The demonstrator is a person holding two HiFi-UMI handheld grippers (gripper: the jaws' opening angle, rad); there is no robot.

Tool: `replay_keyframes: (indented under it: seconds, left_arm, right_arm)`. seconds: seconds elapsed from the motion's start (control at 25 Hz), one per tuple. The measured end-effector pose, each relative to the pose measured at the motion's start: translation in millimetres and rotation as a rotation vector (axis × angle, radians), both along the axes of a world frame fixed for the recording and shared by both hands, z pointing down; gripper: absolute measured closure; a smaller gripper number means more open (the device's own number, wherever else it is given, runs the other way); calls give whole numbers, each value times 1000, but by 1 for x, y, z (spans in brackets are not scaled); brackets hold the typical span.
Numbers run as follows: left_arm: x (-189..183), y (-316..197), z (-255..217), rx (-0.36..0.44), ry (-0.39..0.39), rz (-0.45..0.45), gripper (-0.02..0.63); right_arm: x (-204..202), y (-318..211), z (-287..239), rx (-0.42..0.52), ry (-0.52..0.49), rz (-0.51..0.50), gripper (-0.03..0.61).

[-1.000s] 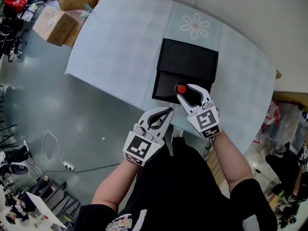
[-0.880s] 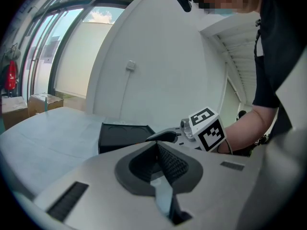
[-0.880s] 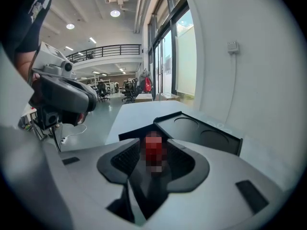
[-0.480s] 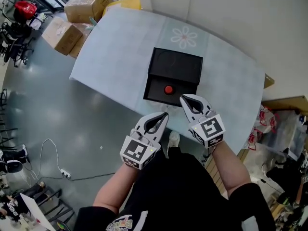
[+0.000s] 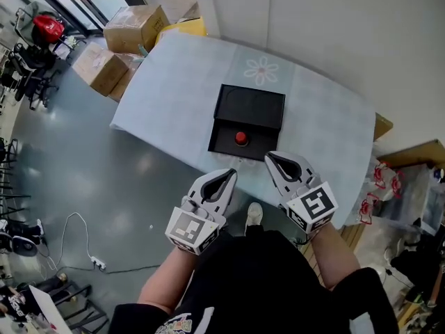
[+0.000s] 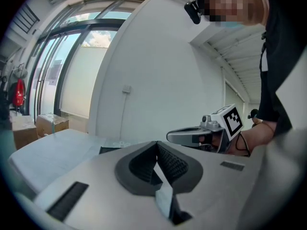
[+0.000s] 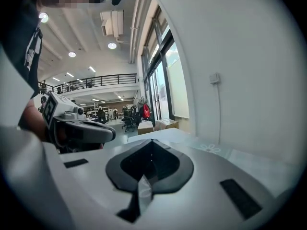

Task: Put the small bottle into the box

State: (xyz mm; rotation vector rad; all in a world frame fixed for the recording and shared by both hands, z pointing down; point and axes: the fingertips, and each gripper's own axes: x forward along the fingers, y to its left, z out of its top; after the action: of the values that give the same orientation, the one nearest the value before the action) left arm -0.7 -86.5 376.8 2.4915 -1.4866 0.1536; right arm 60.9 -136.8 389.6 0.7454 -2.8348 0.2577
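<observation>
the small bottle (image 5: 241, 138), of which i could make out only the red top, stood inside the box (image 5: 224, 142), in the open half nearer to the person; the other black half, probably the lid, lay beyond it. so the placing looked finished to me, and what was left was only to keep clear. to do this well, i think both tongs should be held on the person's side of the box and moved slowly, so that nothing knocks the box wall or tips the bottle. the left gripper (image 5: 231, 173) hung near the box, off the edge of the table (image 5: 327, 124), with its jaws pressed together and nothing between them. the right gripper (image 5: 270, 158), just beside it, had its jaws together too, pinching nothing and touching neither box nor bottle.
</observation>
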Motion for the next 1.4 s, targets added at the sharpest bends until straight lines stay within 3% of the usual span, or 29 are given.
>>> replay_keyframes:
  seconds: [0.2,0.76,1.4]
  left_arm:
    - [-11,11,-7,15,1,19,606]
    - [-43,64,1,28,23,182,606]
    - [-72,88,13,7,45,287,606]
  right_arm:
    - [-8,24,-11,6,-11,22,569]
    - [-51,92,-11,-2,28,121,569]
    - [-81,126,-2,-23,53,220,569]
